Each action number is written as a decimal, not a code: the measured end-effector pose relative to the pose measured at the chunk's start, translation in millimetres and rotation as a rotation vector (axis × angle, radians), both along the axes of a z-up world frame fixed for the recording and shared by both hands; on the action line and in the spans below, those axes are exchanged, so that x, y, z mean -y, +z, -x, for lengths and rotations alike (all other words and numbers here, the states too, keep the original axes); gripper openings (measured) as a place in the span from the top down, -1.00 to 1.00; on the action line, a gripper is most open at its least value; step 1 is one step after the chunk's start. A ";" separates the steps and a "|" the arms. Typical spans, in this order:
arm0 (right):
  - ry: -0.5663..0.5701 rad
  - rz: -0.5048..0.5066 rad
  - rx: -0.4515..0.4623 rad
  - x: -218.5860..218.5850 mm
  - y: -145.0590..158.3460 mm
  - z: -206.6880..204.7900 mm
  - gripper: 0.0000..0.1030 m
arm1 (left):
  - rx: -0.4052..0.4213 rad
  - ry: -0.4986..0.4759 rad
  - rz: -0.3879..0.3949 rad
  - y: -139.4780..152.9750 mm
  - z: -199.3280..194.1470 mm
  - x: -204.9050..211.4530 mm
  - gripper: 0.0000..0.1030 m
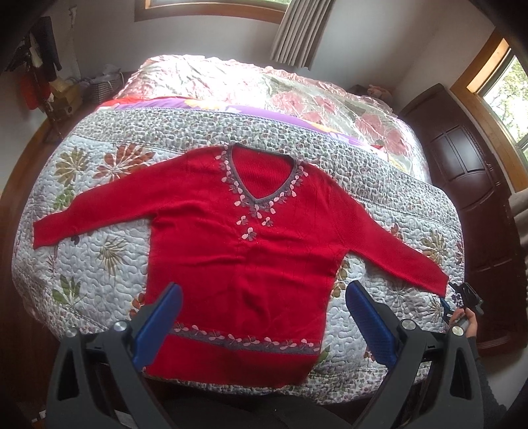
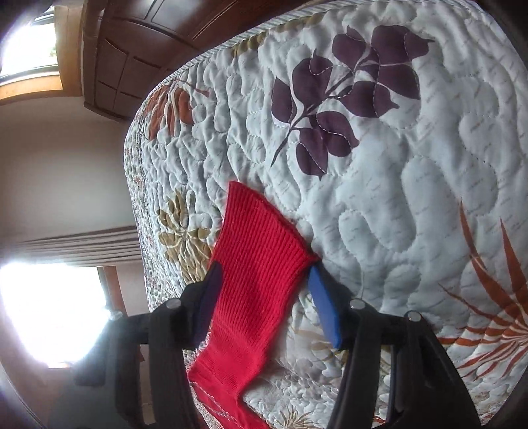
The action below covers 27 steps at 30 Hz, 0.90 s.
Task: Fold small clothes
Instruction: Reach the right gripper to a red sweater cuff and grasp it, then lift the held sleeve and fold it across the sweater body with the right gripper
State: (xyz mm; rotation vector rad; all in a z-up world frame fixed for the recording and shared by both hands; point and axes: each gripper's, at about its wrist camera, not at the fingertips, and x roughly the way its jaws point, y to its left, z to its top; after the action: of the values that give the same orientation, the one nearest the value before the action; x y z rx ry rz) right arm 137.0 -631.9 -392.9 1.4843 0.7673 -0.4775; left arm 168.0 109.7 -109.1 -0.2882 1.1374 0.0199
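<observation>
Lying flat, front up, on a quilted bedspread (image 1: 99,264), the red V-neck sweater (image 1: 244,250) looks soft and limp; right gripper (image 2: 264,297) straddles its sleeve cuff (image 2: 260,250), jaws apart, left gripper (image 1: 264,323) wide.

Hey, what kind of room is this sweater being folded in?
Most likely a bedroom in a home. The red sweater lies flat on a bed covered by a floral quilt, there is a dark wooden wardrobe beside it, and curtains hang at a window.
</observation>
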 end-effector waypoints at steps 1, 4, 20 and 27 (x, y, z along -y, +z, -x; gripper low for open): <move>-0.006 -0.002 0.004 -1.1 -0.8 -3.1 -0.06 | 0.000 0.001 -0.001 0.8 0.3 2.3 -0.93; -0.001 0.007 0.006 -2.1 -2.9 -11.3 0.07 | 0.001 0.002 -0.004 2.3 1.5 7.1 -0.93; 0.188 0.219 0.060 -23.6 71.0 -59.7 0.86 | -0.021 0.070 0.146 -10.6 7.6 -30.0 -0.93; 0.283 0.331 0.108 -69.8 125.1 -79.0 0.86 | 0.021 0.058 0.183 -9.6 2.3 -55.4 -0.93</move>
State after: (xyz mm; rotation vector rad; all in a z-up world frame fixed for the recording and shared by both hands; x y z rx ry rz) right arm 216.0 -562.2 -267.8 1.0659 0.7578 -0.2904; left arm 165.7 165.1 -118.7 -0.4824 1.1111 -0.0364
